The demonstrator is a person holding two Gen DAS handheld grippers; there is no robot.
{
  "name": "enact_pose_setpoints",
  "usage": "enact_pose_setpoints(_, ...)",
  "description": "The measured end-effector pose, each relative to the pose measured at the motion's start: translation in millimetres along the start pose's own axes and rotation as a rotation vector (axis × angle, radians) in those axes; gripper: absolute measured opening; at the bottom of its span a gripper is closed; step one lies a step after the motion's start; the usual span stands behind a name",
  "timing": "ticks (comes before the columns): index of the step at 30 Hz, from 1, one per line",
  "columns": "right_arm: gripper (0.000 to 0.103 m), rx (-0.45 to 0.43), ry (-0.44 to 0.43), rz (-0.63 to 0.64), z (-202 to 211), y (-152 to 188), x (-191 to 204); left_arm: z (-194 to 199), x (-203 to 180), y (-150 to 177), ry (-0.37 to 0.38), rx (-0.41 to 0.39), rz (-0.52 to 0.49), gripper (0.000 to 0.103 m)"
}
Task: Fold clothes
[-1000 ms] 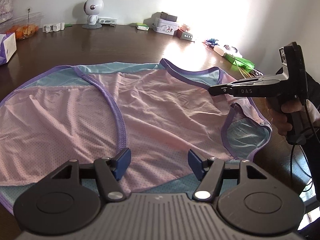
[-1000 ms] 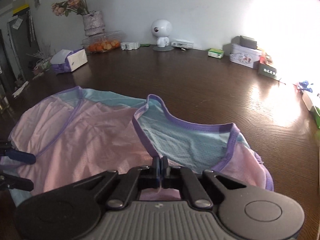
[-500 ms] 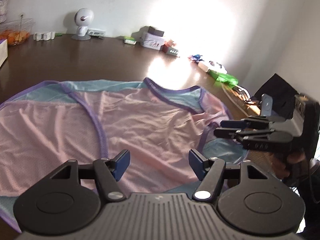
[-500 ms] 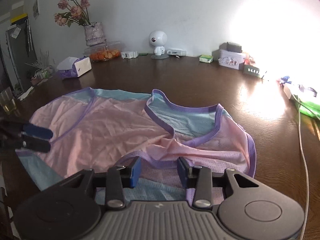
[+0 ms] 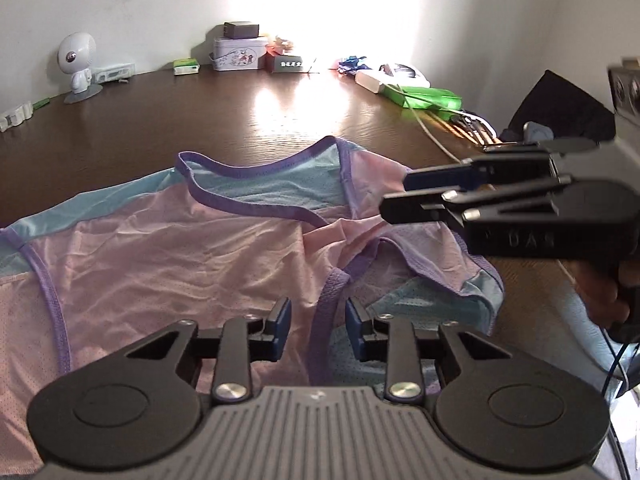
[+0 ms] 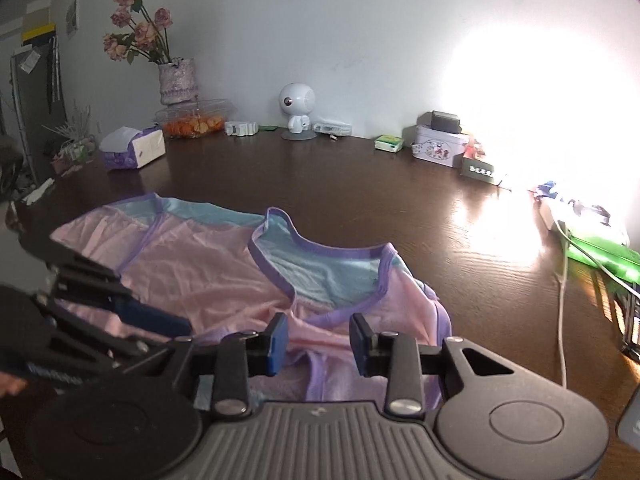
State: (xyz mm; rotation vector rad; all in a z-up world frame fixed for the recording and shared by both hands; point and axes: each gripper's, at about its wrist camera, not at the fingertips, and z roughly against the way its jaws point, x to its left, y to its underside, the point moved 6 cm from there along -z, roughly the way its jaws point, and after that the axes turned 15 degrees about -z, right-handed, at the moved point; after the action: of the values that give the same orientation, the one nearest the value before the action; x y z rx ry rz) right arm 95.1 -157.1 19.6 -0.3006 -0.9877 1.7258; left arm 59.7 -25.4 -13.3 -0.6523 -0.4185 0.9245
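Now, line by line:
Garment: a pink mesh top [image 5: 168,264] with pale blue panels and purple binding lies spread on the dark wooden worktop [image 5: 200,120], its near right corner rumpled and folded over on itself.
Armhole binding: a purple strip [image 5: 326,312] runs up between the left claw's blue pads.
Left claw [image 5: 314,330]: jaws closing, pads apart on either side of the binding, not pressing it.
Right claw [image 6: 318,338]: jaws closing, pads apart above the rumpled pink and purple cloth, gripping nothing.
Right claw, from the left camera [image 5: 404,196]: hovers over the garment's right edge, with a hand [image 5: 600,296] on its grip.
Far edge of worktop: a white round-headed figure [image 6: 297,110], a printed tin [image 6: 438,150], a tissue box [image 6: 134,148], a vase of flowers [image 6: 176,80].
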Motion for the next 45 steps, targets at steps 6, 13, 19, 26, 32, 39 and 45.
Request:
enact_pose_setpoints(6, 0.016, 0.190, -0.079, -0.063, -65.7, -30.0, 0.1, -7.1, -12.8, -5.2, -0.087, -0.006, 0.006, 0.014)
enact_pose_setpoints(13, 0.001, 0.274, -0.148, -0.088, -79.2, -23.8, 7.6, 6.1, -5.2, 2.2, -0.132, -0.074, 0.120, 0.004)
enact_pose_setpoints(19, 0.000, 0.282, -0.341, -0.212, -77.7, -52.1, 17.5, 29.8, 8.8, 19.8, -0.123, -0.115, 0.329, 0.004)
enact_pose_setpoints(26, 0.000, 0.357, -0.415, -0.246, -109.4, -52.3, 43.2, 29.4, 32.5, 55.5, -0.060, -0.107, 0.617, 0.004)
enact_pose_setpoints(32, 0.000, 0.388, -0.365, -0.198, -130.6, -41.2, 61.2, 31.2, 43.9, 68.7, -0.037, -0.133, 0.709, 0.005)
enact_pose_setpoints(39, 0.019, 0.202, -0.318, -0.211, -77.3, -64.3, 25.2, 45.7, 45.0, 66.5, 0.012, -0.178, 0.701, 0.049)
enact_pose_setpoints(45, 0.031, 0.090, -0.065, -0.173, -1.4, -38.9, -26.5, 42.1, 57.9, 60.7, 0.017, -0.172, 0.705, 0.059)
